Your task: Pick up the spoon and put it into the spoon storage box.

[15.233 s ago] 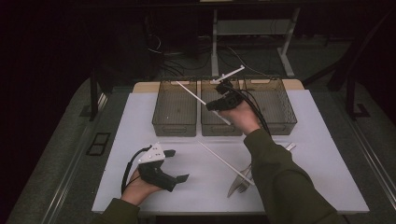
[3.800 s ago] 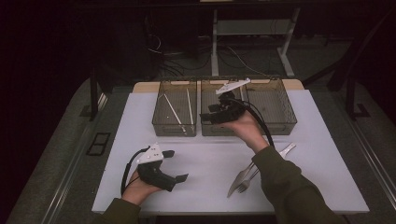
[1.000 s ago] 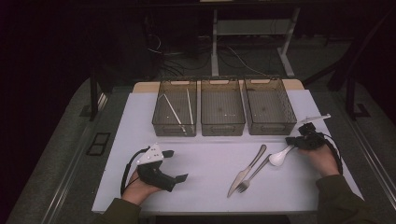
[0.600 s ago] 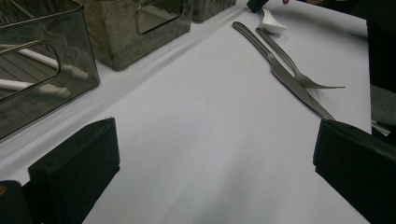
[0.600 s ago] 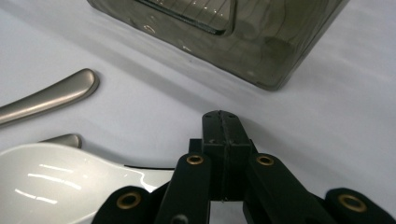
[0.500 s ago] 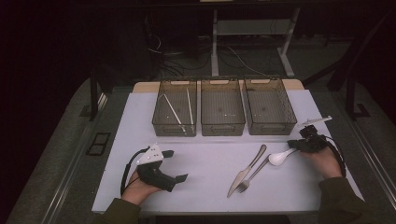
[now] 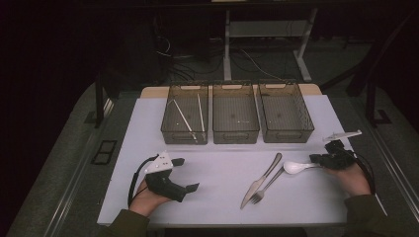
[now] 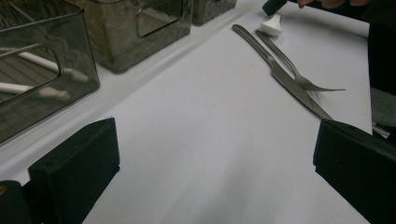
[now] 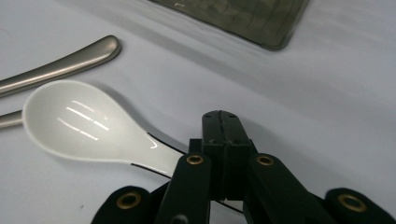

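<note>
High view looks down and forward over the whole table [image 7: 217, 177]. Left gripper view sits low, facing across it toward the knife [image 8: 280, 77]. Right gripper view hovers close above the white spoon [image 9: 93, 128]; all three catch that cutlery.

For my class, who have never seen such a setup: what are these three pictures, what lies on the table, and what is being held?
A person sits at a table with a hand-held black clamp in each hand; no robot arm is here. The high view looks down from above. The other two pictures come from small cameras riding on each clamp.

The left tool rests on the table, jaws wide open, holding nothing. The right tool is shut on the handle of a white spoon.

At the back stand three clear bins; the left bin holds white chopsticks. Beside the spoon lie a metal knife and a fork.
</note>
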Motion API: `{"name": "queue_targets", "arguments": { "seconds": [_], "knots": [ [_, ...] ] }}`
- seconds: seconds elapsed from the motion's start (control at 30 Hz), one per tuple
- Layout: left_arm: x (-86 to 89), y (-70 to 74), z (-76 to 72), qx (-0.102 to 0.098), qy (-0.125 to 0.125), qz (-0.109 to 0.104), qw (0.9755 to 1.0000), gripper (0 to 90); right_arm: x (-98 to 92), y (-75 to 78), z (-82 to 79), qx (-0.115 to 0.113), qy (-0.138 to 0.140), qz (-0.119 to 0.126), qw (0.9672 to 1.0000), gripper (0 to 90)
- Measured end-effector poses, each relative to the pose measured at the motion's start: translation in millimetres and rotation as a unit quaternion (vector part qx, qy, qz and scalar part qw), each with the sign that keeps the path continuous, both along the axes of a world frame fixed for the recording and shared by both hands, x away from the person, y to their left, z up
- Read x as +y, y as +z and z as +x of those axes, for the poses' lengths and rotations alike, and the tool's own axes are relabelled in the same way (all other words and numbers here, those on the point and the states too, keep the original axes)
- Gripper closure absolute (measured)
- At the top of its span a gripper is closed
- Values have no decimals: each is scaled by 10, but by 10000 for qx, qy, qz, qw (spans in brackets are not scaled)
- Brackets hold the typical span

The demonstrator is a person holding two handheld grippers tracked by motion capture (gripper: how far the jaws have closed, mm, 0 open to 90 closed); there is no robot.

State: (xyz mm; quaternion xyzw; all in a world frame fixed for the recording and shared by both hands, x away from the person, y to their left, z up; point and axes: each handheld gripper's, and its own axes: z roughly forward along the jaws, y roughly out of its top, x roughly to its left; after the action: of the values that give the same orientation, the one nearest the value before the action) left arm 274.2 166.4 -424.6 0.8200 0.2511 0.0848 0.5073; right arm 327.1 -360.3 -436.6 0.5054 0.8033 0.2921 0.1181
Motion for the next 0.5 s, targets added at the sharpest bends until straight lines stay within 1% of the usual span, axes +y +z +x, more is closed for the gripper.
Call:
{"name": "queue_targets", "arguments": {
  "seconds": [0.07, 0.17, 0.2, 0.33, 0.43, 0.5],
  "knots": [
    [-11, -5, 4, -34, -46, -35, 10000, 0, 5, 1, -36, -14, 46, 2, 10000, 895],
    [-34, -25, 7, -16, -99, 9, 9999, 0, 25, 16, -94, 4, 104, -17, 9999, 896],
    [-40, -27, 6, -16, -114, 35, 9999, 0, 33, 18, -113, -23, 130, -28, 9999, 896],
    [-53, -22, -13, -46, -190, 13, 9998, 0, 47, 31, -184, -35, 218, -63, 9997, 896],
    [-58, -21, -19, -36, -193, 22, 9998, 0, 27, 37, -203, -30, 201, -34, 9998, 895],
    [-63, -23, -24, -23, -183, 26, 9998, 0, 4, 63, -196, -90, 179, 70, 9998, 875]
  ]
}}
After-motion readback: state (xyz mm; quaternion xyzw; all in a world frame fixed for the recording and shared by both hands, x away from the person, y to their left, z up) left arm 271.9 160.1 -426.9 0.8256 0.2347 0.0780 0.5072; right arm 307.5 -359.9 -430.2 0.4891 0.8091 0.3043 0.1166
